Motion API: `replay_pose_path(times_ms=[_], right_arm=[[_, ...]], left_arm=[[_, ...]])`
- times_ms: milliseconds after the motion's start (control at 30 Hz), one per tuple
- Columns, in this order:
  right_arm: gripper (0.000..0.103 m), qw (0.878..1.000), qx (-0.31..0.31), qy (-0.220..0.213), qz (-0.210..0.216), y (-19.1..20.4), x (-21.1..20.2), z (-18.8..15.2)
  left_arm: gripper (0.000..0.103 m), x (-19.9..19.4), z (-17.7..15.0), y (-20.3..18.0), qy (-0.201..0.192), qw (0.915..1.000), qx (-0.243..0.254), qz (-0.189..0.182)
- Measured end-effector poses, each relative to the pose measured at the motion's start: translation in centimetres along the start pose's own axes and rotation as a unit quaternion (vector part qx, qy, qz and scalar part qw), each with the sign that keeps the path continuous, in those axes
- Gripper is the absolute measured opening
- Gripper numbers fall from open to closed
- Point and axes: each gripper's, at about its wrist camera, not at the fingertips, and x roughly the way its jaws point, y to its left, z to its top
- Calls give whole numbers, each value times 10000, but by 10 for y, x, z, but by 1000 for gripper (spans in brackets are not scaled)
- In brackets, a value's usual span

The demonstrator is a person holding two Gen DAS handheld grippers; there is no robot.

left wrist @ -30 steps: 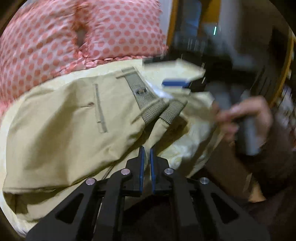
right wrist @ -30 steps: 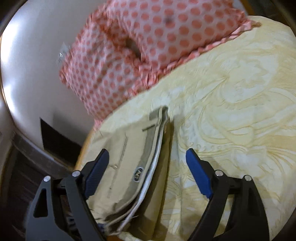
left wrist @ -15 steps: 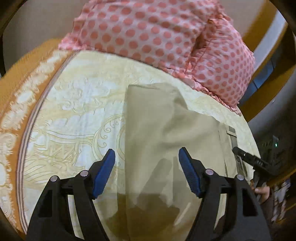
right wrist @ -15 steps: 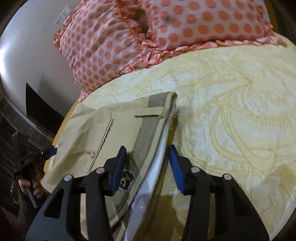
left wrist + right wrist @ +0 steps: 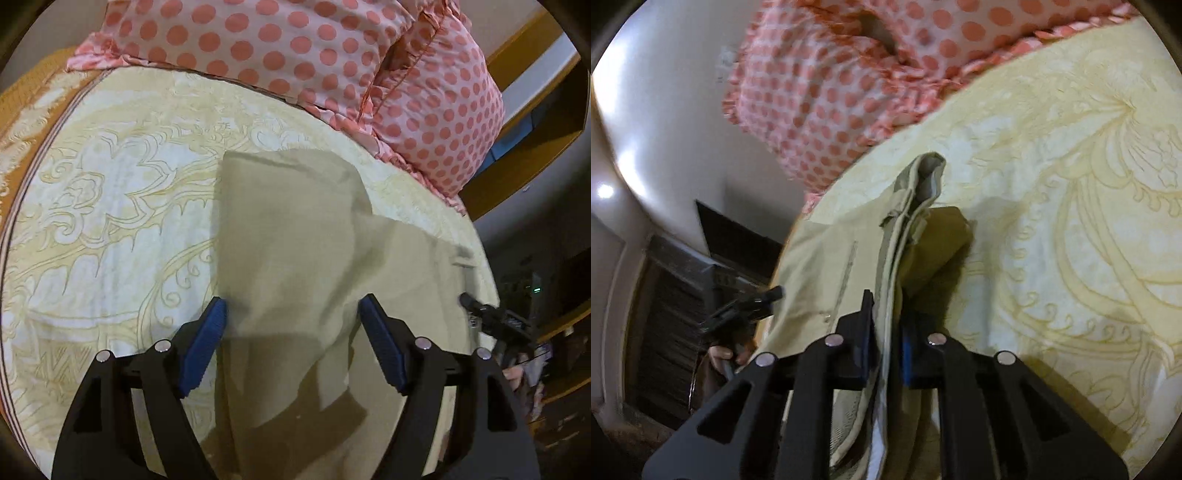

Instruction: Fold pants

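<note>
- Two grippers work over khaki pants (image 5: pixel 295 258) lying on a yellow patterned bedspread (image 5: pixel 110 206), with pink polka-dot pillows (image 5: pixel 295 48) along its far edge.
- Left wrist view, from the left: bare bedspread, then the left gripper (image 5: pixel 291 343) with its blue-padded fingers (image 5: pixel 203 350) spread wide, holding nothing, one pad on either side of a folded leg section of the pants.
- Farther right in that view, the pants reach to the bed's edge, where the tip of the right gripper (image 5: pixel 480 310) shows dark and small.
- Right wrist view, from the left: a pale wall (image 5: pixel 665 110), dark furniture below it, and the left gripper (image 5: pixel 753 302) beside the pants' outer edge with a hand (image 5: pixel 727 354) under it.
- Centre of that view: the right gripper (image 5: pixel 886 328) has its fingers pressed nearly together on the waistband (image 5: pixel 916 192) edge of the pants, which stands up in a ridge.
- To the right lies open bedspread (image 5: pixel 1071 221).
</note>
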Motion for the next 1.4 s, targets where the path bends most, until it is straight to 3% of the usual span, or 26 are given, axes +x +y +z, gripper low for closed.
replay_pose_path(times_ms=[100,133,200,300,400,533,633,667,700,733,800,867,933,967,1033,1100,1167,1200,1233,1267,1367,1400], right_arm=[[21,10000,29,34,-22,2,7,4],[14,10000,30,36,-6,3,7,4],[10,9995,131,8,274,-1,6,3],[9,9978,264,-58,613,-3,1,7],[8,9980,157,-68,611,5,3,21],[8,9982,-28,-339,498,16,6,65],[8,9975,-153,-684,116,15,16,104],[12,9970,-227,-730,-116,13,22,113],[23,9961,-311,-708,-417,11,29,118],[29,9924,-424,-571,-1001,9,37,122],[43,9848,-429,-491,-1611,5,35,119],[52,9818,-536,-846,-1612,12,13,108],[57,9863,-602,-996,-1171,24,0,95],[60,9905,-626,-910,-814,31,0,88],[63,9948,-707,-579,-449,40,12,76],[63,9969,-616,-216,-448,38,30,67],[54,9967,-211,-82,-781,21,41,61],[42,9970,-74,-176,-756,17,37,61],[38,9962,167,-192,-828,11,32,62],[43,9940,291,-236,-1028,10,27,59],[95,9841,-255,-550,-1667,40,10,33],[96,9799,-574,-652,-1796,54,8,19]], left_arm=[[75,4,7,8,11,9995,-227,-240],[70,5,8,11,-11,9989,-320,-330],[15,8,9,19,26,9975,-539,-452],[4,-2,15,36,-128,9914,-964,-877],[4,-9,32,20,-343,9951,-640,-668],[4,-1,74,2,-645,9964,-327,-441],[4,24,113,5,-943,9953,-190,-108],[4,34,123,8,-963,9952,-156,104],[4,47,132,11,-872,9952,-149,406],[4,53,134,13,-744,9955,-146,570],[5,46,129,14,-795,9950,-34,600],[5,27,116,5,-1035,9911,316,774],[5,6,97,-10,-1169,9902,635,435],[5,2,87,-22,-1101,9908,789,56],[6,10,71,-38,-809,9914,991,-274],[6,36,60,-42,-261,9950,934,-218],[5,65,58,-24,112,9970,670,367],[4,72,58,-15,165,9982,507,265],[4,68,58,-10,61,9990,385,207],[4,64,57,-10,55,9990,348,268],[10,29,32,-37,-476,9914,880,843],[29,17,16,-46,-676,9858,1105,1067]])
